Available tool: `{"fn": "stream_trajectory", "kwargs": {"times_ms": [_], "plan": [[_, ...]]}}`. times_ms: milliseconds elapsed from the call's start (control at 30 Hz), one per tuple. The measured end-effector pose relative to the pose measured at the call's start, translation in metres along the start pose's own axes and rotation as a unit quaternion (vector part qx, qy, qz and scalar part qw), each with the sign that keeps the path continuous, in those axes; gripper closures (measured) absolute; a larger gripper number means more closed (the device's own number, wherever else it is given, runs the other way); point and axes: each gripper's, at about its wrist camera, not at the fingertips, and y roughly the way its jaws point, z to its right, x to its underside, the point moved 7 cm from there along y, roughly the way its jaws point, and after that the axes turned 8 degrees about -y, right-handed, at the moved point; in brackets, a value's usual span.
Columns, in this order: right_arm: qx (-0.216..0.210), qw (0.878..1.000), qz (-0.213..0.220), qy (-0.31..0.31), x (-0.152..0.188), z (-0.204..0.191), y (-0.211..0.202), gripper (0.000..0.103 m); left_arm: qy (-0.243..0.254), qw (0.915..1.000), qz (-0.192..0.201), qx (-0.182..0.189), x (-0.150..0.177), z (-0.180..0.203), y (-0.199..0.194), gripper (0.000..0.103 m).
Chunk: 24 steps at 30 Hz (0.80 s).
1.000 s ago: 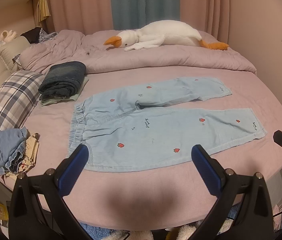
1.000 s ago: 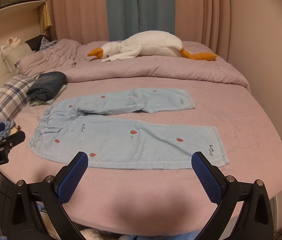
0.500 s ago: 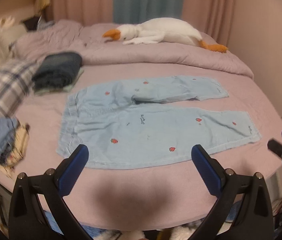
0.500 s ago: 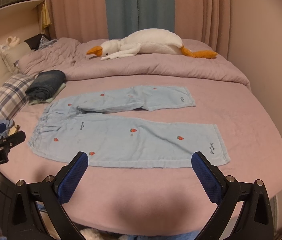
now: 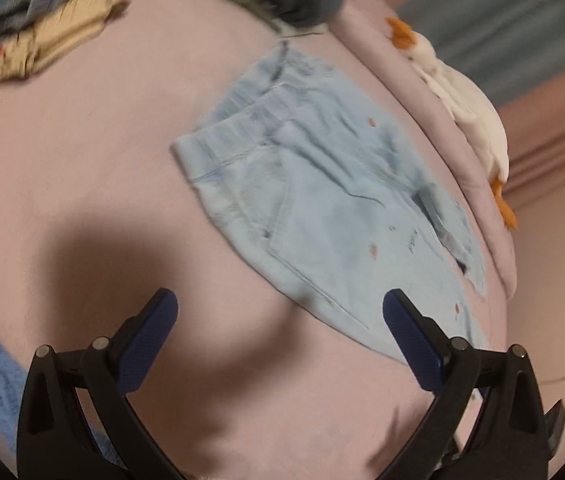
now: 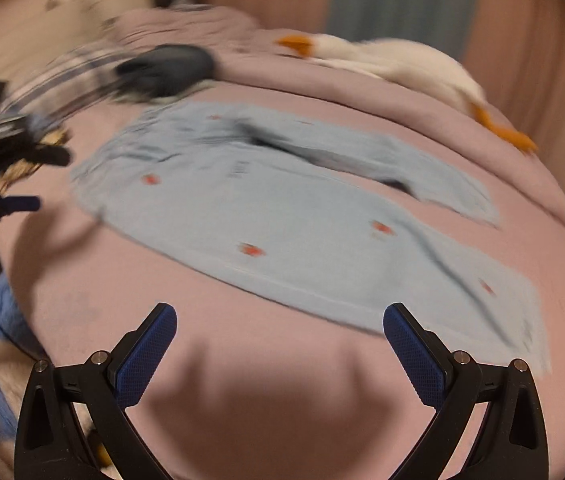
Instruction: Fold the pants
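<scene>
Showing only rightward: left tool (image 6: pixel 10 184) beside pants (image 6: pixel 282 216).

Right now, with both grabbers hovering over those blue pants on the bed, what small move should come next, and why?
Probably lower the left gripper to the waistband corner. The pants lie flat and unfolded on the bed, both grippers, the right gripper too, are open and empty above it, and nothing is gripped yet.
</scene>
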Motion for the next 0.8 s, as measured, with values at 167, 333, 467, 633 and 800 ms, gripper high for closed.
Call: {"fn": "stream_trajectory", "kwargs": {"times_ms": [167,333,467,633,800], "plan": [[-0.010,0.992,0.024,-0.122,-0.020,-0.045,0.034,0.003,-0.028,0.9990,0.020,0.028,-0.017,0.000,0.013,0.002],[0.030,0.971,0.040,-0.233,-0.024,-0.080,0.054,0.028,-0.070,0.9952,0.044,0.052,-0.045,-0.003,0.022,0.030],[0.064,0.954,0.067,-0.285,-0.034,-0.092,0.056,0.047,-0.094,0.9938,0.034,0.048,-0.060,-0.014,0.032,0.078],[0.069,0.948,0.061,-0.305,-0.033,-0.099,0.063,0.089,-0.079,0.9946,0.033,0.058,-0.059,-0.022,0.022,0.086],[0.048,0.956,0.065,-0.281,-0.037,-0.096,0.048,0.096,-0.036,0.9964,0.061,0.047,-0.053,-0.019,-0.004,0.086]]}}
